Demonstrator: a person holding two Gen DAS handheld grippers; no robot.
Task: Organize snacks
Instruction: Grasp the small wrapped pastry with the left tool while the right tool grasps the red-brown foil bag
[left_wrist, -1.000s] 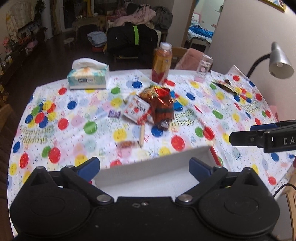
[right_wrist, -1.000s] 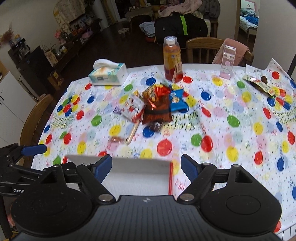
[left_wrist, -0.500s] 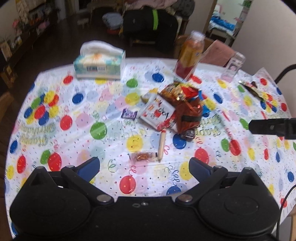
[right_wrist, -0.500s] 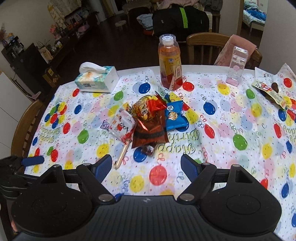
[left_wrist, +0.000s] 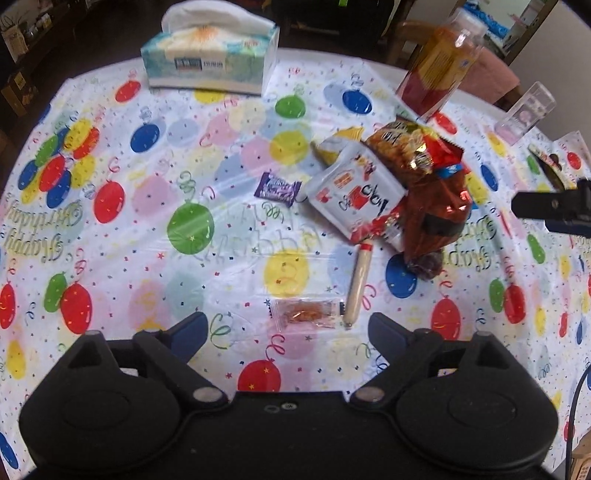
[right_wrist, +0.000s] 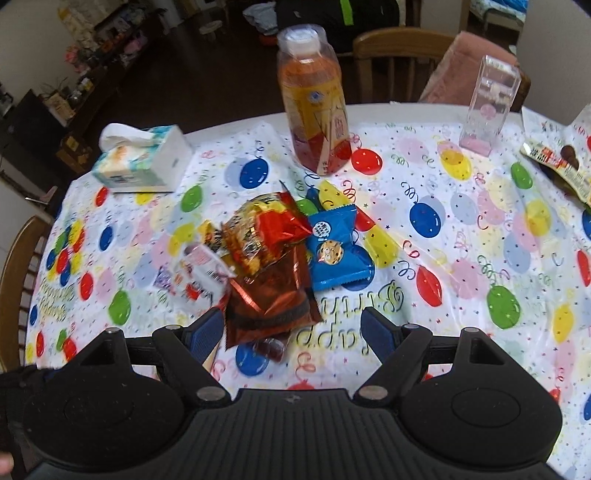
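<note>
A pile of snacks lies mid-table on the balloon tablecloth: a white and red packet, a dark red foil bag, a purple candy, a sausage stick and a small clear packet. My left gripper is open, just short of the clear packet. In the right wrist view the foil bag, a gold and red bag and a blue cookie packet lie ahead. My right gripper is open, its fingers either side of the foil bag's near end.
A tissue box, an orange juice bottle and a clear plastic box stand at the far side. An opened wrapper lies far right. Wooden chairs stand around the table; one chair's back is at left.
Both grippers have moved forward over the table toward the snack pile. The white box seen under them one second ago has dropped out of view.
</note>
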